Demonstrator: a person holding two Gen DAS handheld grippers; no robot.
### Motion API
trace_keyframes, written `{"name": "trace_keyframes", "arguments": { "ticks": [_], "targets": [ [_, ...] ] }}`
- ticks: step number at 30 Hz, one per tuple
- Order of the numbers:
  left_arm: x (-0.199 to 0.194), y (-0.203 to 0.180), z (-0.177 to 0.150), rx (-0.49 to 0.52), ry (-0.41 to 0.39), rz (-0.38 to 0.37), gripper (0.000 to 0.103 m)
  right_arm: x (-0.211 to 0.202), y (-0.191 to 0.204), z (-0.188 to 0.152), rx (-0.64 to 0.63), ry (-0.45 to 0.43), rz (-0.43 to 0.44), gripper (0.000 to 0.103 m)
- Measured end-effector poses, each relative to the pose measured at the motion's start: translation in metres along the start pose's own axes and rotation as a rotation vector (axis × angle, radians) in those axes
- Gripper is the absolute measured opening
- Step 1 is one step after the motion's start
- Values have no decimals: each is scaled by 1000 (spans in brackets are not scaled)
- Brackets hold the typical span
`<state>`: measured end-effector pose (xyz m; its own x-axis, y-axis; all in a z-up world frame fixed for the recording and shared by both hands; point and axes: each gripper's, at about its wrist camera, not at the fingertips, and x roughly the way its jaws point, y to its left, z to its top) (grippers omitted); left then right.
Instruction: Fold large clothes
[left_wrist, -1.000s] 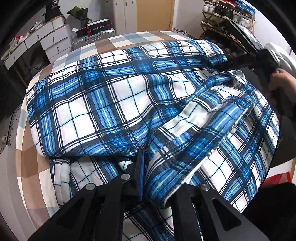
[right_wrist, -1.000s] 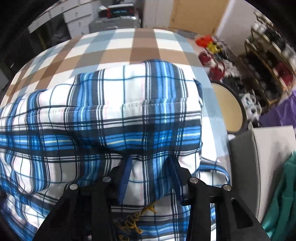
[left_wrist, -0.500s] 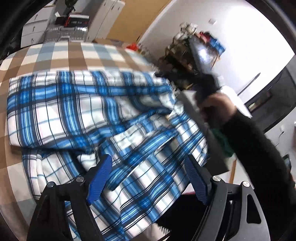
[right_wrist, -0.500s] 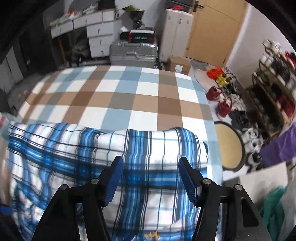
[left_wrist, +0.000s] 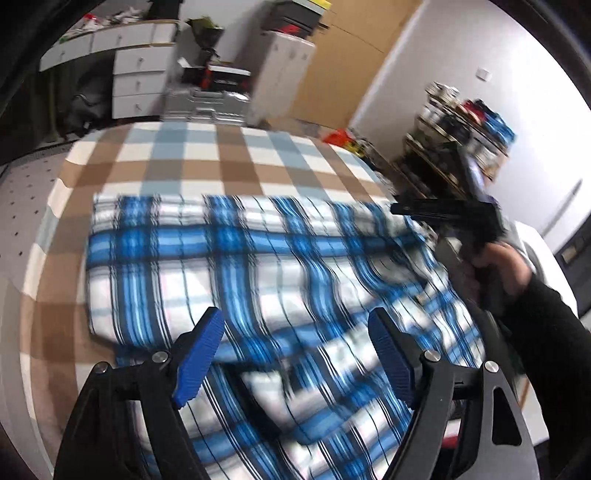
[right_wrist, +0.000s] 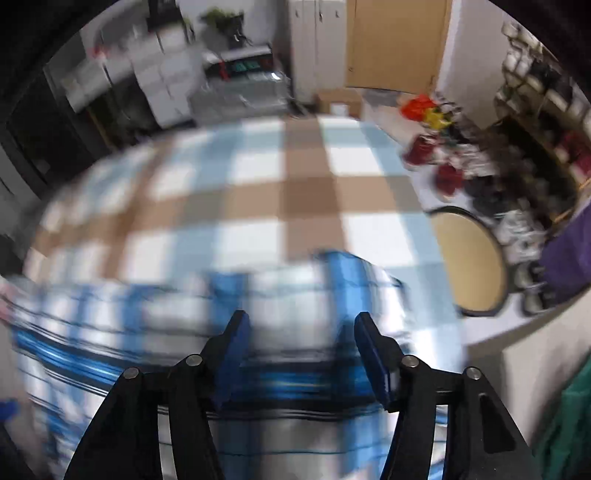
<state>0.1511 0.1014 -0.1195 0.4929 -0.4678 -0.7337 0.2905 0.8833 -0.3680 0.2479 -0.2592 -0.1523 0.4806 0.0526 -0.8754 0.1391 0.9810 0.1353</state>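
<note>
The garment (left_wrist: 258, 266), a large blue-and-white plaid piece, is lying on the bed (left_wrist: 192, 155) with its checked brown, blue and white cover. It is sitting toward the near edge and running almost to the right edge, while the far half of the bed is showing bare cover. Its far edge is lying fairly straight across the bed, and its left edge is stopping short of the bed's left side.

At least one fold seems to be in place: in the left wrist view a doubled layer is lying over a lower one, with a stepped edge just beyond the left pad. The near right part is looking rumpled, with loose creases running toward the right edge.

The left gripper (left_wrist: 295, 354) is hovering above the cloth with its jaws wide apart and nothing between them; they have just been opening. The right gripper (right_wrist: 299, 354) is also standing apart and empty above the near right corner of the garment (right_wrist: 258, 306), having just been opening too. A hand (left_wrist: 498, 269) is holding it by the right edge.

By my judgement the fold is laid and let go, but the bundle is still broad, so smoothing and at least one more fold are probably remaining.
</note>
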Motion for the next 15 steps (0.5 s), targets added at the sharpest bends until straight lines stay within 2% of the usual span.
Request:
{"name": "trace_keyframes", "arguments": {
  "ticks": [2,4,8,9,10,11,13,15],
  "targets": [
    [13,10,10,-51,11,21,76,3,16,2,15,54,107,60],
    [24,20,17,-104,23,26,76,10,47,-2,-37,96,136,58],
    [46,38,18,-188,84,59,76,52,86,-24,-136,214,20,58],
    [49,40,17,-186,96,70,76,61,96,-31,-195,208,-42,61],
    [52,43,15,-184,109,96,76,58,106,-34,-261,165,-96,61],
    [55,47,13,-186,123,120,76,57,111,-35,-287,163,-118,62],
    [65,59,4,-222,199,169,76,53,112,-29,-280,191,-121,59],
    [66,64,-1,-240,224,143,76,40,110,-20,-211,177,-68,54]
  ]
}}
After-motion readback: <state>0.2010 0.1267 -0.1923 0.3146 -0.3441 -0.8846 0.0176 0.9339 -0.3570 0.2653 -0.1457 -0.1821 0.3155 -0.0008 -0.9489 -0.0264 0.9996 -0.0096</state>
